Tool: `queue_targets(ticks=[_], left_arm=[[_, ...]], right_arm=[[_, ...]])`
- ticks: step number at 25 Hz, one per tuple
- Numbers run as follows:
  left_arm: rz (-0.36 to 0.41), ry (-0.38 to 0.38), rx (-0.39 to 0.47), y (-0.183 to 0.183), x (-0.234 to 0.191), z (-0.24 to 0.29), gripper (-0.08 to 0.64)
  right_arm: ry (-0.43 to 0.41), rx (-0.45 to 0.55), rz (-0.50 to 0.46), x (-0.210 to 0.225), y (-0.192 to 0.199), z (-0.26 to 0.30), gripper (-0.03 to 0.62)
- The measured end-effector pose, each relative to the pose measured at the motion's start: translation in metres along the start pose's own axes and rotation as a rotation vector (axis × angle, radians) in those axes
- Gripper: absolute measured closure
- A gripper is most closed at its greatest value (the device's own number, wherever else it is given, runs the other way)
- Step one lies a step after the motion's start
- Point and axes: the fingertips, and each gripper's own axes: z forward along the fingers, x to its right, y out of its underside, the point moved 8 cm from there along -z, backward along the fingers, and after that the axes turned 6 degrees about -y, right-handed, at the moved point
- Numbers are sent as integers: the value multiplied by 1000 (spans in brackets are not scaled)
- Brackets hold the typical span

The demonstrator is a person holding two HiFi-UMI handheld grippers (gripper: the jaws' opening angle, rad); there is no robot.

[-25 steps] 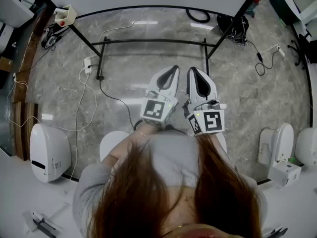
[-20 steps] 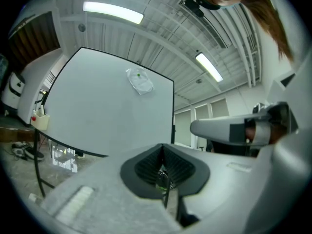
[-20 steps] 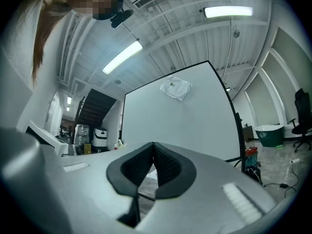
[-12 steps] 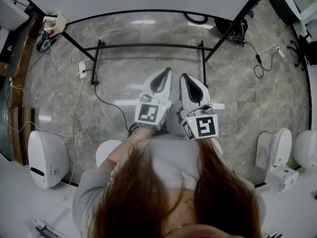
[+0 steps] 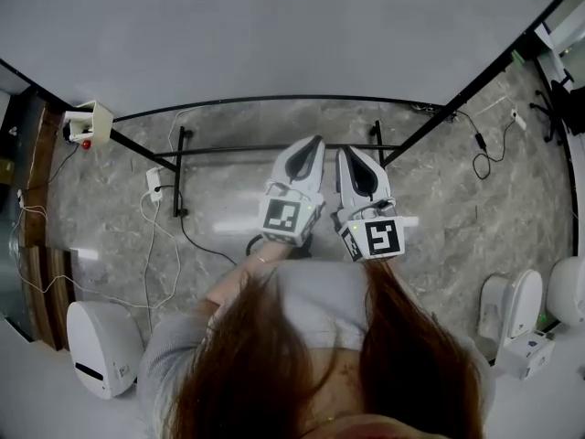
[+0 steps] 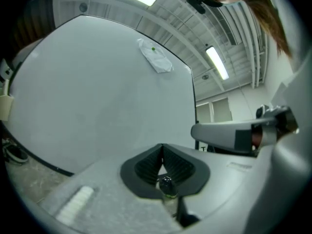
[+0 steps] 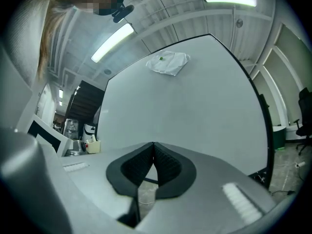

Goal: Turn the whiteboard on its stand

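The whiteboard (image 5: 274, 35) fills the top of the head view, its black-edged lower rim curving over the black stand rails (image 5: 274, 147). My left gripper (image 5: 315, 141) and right gripper (image 5: 345, 152) are held side by side, pointing level at the board, tips just short of its lower edge. Both are shut with nothing between the pads. In the left gripper view the whiteboard (image 6: 97, 91) rises beyond the left gripper (image 6: 162, 146). The right gripper view shows the whiteboard (image 7: 195, 101) past the right gripper (image 7: 153, 144). A crumpled white cloth (image 7: 169, 62) sticks near the board's top.
A power strip with cables (image 5: 153, 179) lies on the grey floor by the stand's left leg. A small box with a red button (image 5: 87, 122) sits at the left. White machines stand at the lower left (image 5: 102, 347) and lower right (image 5: 512, 305).
Both grippers and the person have moved forward toward the whiteboard. The board now covers far more of the head view and the stand rails sit lower in it.
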Motion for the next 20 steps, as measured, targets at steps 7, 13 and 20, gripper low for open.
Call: queue_targets(ticks=[7,13,20], left_arm=[[-18,40,-24,-8,-50,75,558],[-37,82,-49,-4,-52,103,558],[-75,98,-58,0,-69,118,558]], right_arm=[[18,29,-16,40,-12,84,589],[13,7,-6,57,-8,105,589],[-56,29,62,88,-2,104,589]])
